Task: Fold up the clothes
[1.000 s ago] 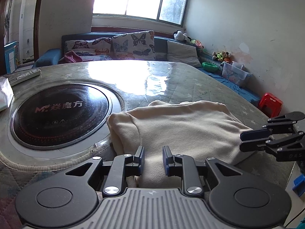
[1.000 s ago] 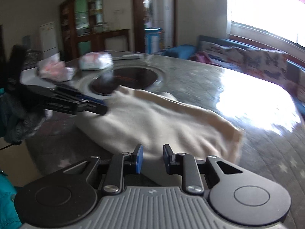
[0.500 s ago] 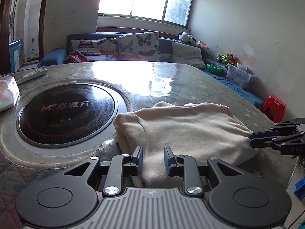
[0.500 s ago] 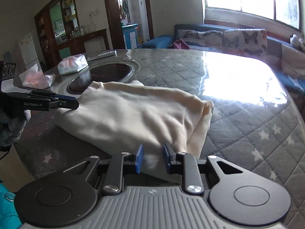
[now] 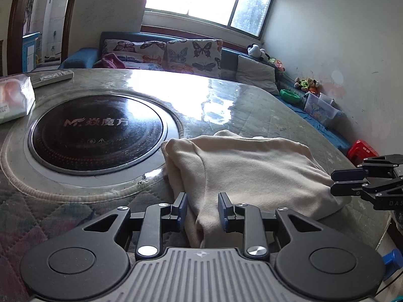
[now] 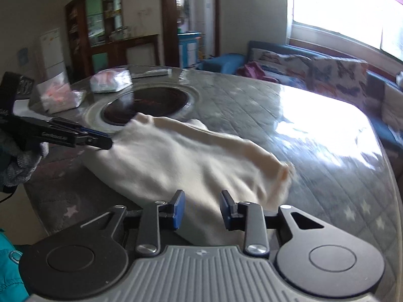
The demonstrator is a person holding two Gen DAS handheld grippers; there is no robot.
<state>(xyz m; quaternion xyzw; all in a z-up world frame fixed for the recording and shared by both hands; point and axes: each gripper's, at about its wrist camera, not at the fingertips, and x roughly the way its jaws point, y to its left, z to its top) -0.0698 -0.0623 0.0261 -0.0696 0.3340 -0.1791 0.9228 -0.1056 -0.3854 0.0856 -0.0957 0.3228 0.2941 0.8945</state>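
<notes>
A cream garment (image 5: 252, 171) lies folded on the round quilted table (image 5: 241, 115), next to the black hotplate. My left gripper (image 5: 202, 210) is open over the garment's near left edge, with cloth lying between its fingers. My right gripper (image 6: 201, 210) is open over the garment (image 6: 181, 166) near its front edge. Each gripper shows in the other's view: the right one (image 5: 338, 183) at the garment's right side, the left one (image 6: 103, 141) at its left corner. Neither grips the cloth.
A round black hotplate (image 5: 98, 133) is set in the table's middle. Tissue packs (image 6: 110, 80) and a remote (image 5: 53, 78) lie beyond it. A sofa with butterfly cushions (image 5: 181, 55) stands under the window. A red stool (image 5: 362, 148) is on the floor at the right.
Both grippers have opened a little wider. The right gripper has swung back to the left and its view is blurred. The garment's right end has shifted slightly.
</notes>
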